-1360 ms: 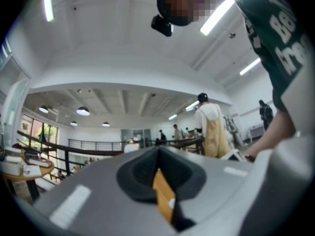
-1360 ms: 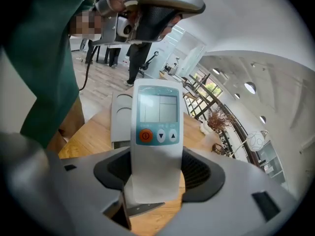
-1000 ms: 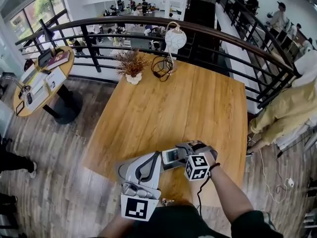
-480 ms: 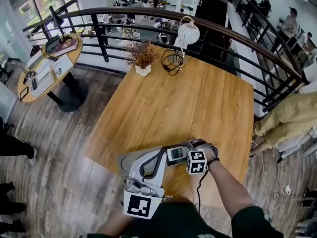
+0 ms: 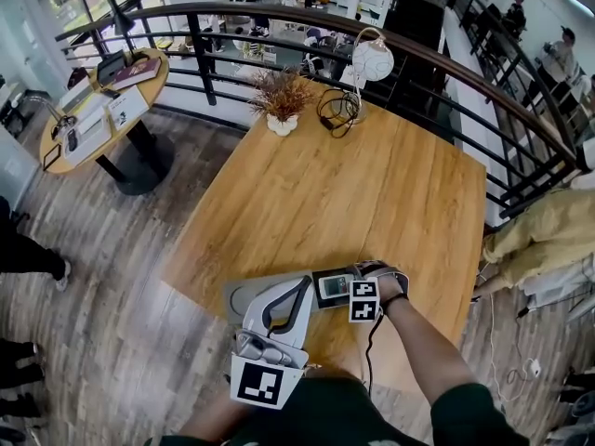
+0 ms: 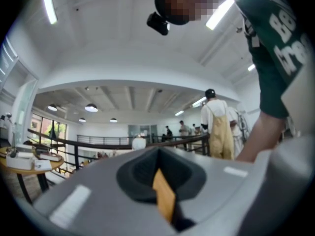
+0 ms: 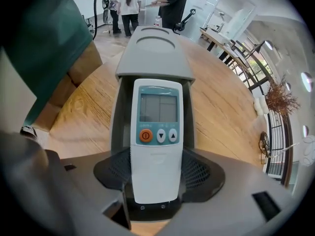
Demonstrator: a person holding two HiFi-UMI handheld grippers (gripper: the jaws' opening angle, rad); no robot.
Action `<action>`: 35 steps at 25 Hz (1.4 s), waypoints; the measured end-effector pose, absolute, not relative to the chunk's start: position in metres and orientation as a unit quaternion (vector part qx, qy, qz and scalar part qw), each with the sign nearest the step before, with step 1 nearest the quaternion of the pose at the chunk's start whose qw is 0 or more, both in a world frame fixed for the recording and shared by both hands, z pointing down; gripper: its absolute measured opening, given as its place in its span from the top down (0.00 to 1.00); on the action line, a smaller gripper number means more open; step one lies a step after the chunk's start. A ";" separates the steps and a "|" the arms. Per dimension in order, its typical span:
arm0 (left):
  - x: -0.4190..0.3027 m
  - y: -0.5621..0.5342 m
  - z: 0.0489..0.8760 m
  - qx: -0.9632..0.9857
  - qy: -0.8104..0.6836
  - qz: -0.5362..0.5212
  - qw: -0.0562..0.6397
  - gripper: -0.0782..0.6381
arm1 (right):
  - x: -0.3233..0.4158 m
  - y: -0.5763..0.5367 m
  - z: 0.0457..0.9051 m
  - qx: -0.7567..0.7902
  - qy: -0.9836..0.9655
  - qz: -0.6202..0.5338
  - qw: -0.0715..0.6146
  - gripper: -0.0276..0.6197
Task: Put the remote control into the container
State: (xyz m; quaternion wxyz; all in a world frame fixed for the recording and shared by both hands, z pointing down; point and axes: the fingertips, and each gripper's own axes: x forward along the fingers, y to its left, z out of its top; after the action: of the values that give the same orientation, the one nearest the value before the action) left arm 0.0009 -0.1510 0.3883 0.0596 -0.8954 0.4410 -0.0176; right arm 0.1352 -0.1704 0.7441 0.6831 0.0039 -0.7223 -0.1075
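Note:
The white remote control [image 7: 157, 132], with a grey screen and an orange button, is clamped by its lower end in my right gripper [image 7: 156, 173], which is shut on it. It points along a long grey container [image 7: 153, 53], whose side walls show on either side of it. In the head view the remote control [image 5: 333, 286] sits at the near table edge with my right gripper [image 5: 325, 289] behind it. The grey container [image 5: 237, 300] lies just left of it. My left gripper [image 5: 284, 295] hangs over that container. Its jaws [image 6: 160, 181] are shut, with only a thin wood-coloured sliver at the seam.
The wooden table [image 5: 353, 193] carries a dried plant in a white pot [image 5: 282, 96], a coiled cable [image 5: 335, 110] and a white globe lamp [image 5: 372, 61] at its far edge. A dark railing [image 5: 437, 63] runs behind. A person in yellow [image 5: 548, 235] is at the right.
The head view has shifted, so the table sits higher and further right in frame. Both grippers keep almost the same places, and the remote stays gripped beside the grey container.

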 end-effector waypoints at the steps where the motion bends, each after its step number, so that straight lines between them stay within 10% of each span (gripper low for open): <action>1: 0.000 -0.151 0.389 -0.895 0.443 -0.018 0.059 0.90 | 0.135 -0.171 0.746 0.000 -0.721 -0.107 0.685 0.49; 35: -0.005 -0.146 0.401 -0.893 0.447 -0.022 0.048 0.90 | 0.135 -0.171 0.750 -0.002 -0.688 -0.107 0.718 0.49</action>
State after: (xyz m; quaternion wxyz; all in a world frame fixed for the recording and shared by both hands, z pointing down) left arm -0.0047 -0.1460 0.4006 0.0476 -0.8929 0.4472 -0.0219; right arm 0.1353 -0.1714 0.7505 0.7175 -0.0021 -0.6883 -0.1067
